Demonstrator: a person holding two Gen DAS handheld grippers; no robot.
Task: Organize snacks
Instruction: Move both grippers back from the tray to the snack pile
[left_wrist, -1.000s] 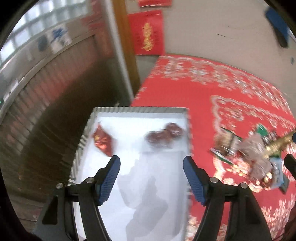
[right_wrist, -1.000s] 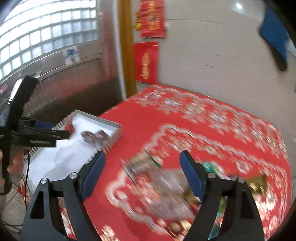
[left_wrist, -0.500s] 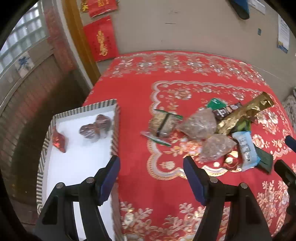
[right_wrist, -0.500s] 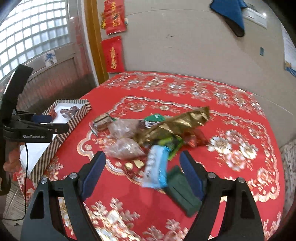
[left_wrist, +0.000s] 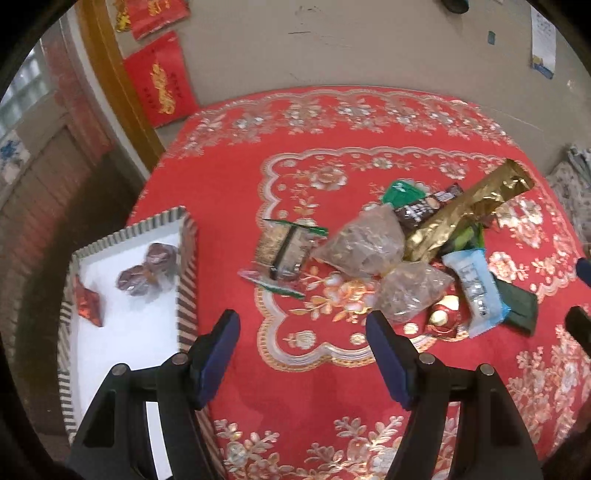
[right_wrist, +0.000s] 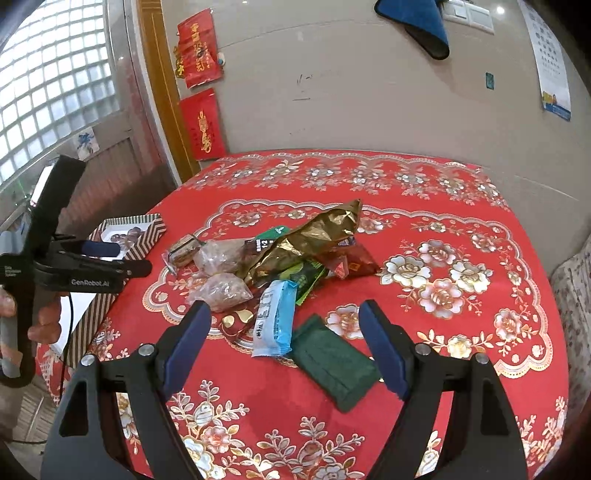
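A heap of snacks lies mid-table on the red cloth: a gold foil bag (left_wrist: 469, 214) (right_wrist: 306, 240), two clear bags of nuts (left_wrist: 364, 240) (right_wrist: 223, 290), a light-blue bar (left_wrist: 476, 288) (right_wrist: 275, 317) and a dark green packet (left_wrist: 519, 308) (right_wrist: 334, 363). At the left, a striped-rim box (left_wrist: 186, 266) (right_wrist: 142, 236) holds two dark wrapped sweets (left_wrist: 144, 269) and a red wrapped one (left_wrist: 88, 306). My left gripper (left_wrist: 303, 330) hangs open over bare cloth between box and heap. My right gripper (right_wrist: 284, 323) is open, above the blue bar and green packet, holding nothing.
A beige wall with red hangings (right_wrist: 201, 123) backs the table. A glass-block window (right_wrist: 48, 74) and brick sill are at the left. In the right wrist view a hand (right_wrist: 40, 321) holds the left gripper's body beside the box. A patterned cloth (right_wrist: 576, 291) lies beyond the right table edge.
Both views have swung right, from the box to the snack heap. The left gripper went from over the box's white floor to over the cloth; the right gripper came over the heap's near side.
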